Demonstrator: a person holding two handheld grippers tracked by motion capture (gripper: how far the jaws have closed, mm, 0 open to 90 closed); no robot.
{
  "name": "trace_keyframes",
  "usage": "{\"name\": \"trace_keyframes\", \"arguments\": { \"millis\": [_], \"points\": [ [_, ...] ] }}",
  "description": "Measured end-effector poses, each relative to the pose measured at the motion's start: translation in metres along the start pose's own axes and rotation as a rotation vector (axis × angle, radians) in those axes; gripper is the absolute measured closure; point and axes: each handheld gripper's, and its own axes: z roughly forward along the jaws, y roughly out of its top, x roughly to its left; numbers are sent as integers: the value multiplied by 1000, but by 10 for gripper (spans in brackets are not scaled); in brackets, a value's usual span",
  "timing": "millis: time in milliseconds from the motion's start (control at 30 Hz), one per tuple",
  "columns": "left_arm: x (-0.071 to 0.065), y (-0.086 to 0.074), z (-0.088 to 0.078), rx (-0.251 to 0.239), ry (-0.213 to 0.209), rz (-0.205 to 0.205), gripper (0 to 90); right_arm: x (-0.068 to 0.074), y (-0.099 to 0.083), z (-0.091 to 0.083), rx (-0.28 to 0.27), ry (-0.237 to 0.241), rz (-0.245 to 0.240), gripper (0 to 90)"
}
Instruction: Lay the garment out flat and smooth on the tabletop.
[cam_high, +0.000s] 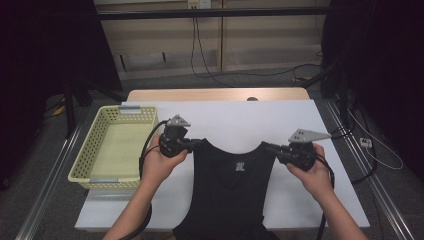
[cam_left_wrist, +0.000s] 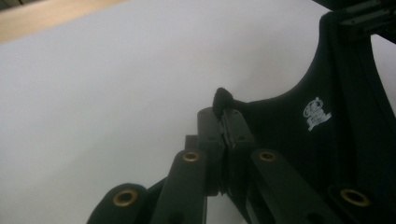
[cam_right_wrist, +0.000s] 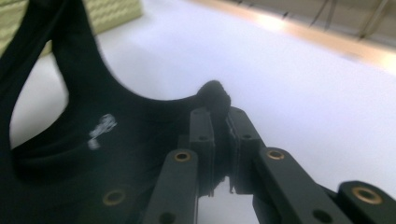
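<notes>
Tank top straps pinched btwn L & R hand-held gripper.

Free room, far half: we find the white surface bare from the black tank top's neckline to the far edge, open to either hand.

Free room, right: we list a bare strip between the tank top and the surface's right edge, beyond the right gripper.

Obstacle, left: we note the yellow perforated basket along the left edge, walls upright, just beside the left gripper; a narrow white gap lies between them.

Obstacle, middle: we record the tank top stretched between both grippers, barring the near centre.
</notes>
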Motion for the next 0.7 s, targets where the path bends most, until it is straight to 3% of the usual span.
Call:
{"name": "trace_keyframes", "arguments": {
  "millis": [400, 500, 533, 633, 700],
  "points": [
    [24, 85, -1, -76, 84, -12, 881, -50, 87, 11, -73, -165, -2, 828],
    [30, 92, 12, -81, 55, -54, 865, -62, 97, 18, -82, -225, 29, 756],
    [32, 91, 18, -79, 55, -57, 804, -65, 96, 22, -87, -248, 49, 649],
    [34, 80, 38, -58, 66, -91, 272, -67, 90, 29, -52, -283, 84, 424],
    [33, 68, 45, -36, 48, -82, 245, -62, 83, 30, -41, -251, 71, 388]
  ]
}}
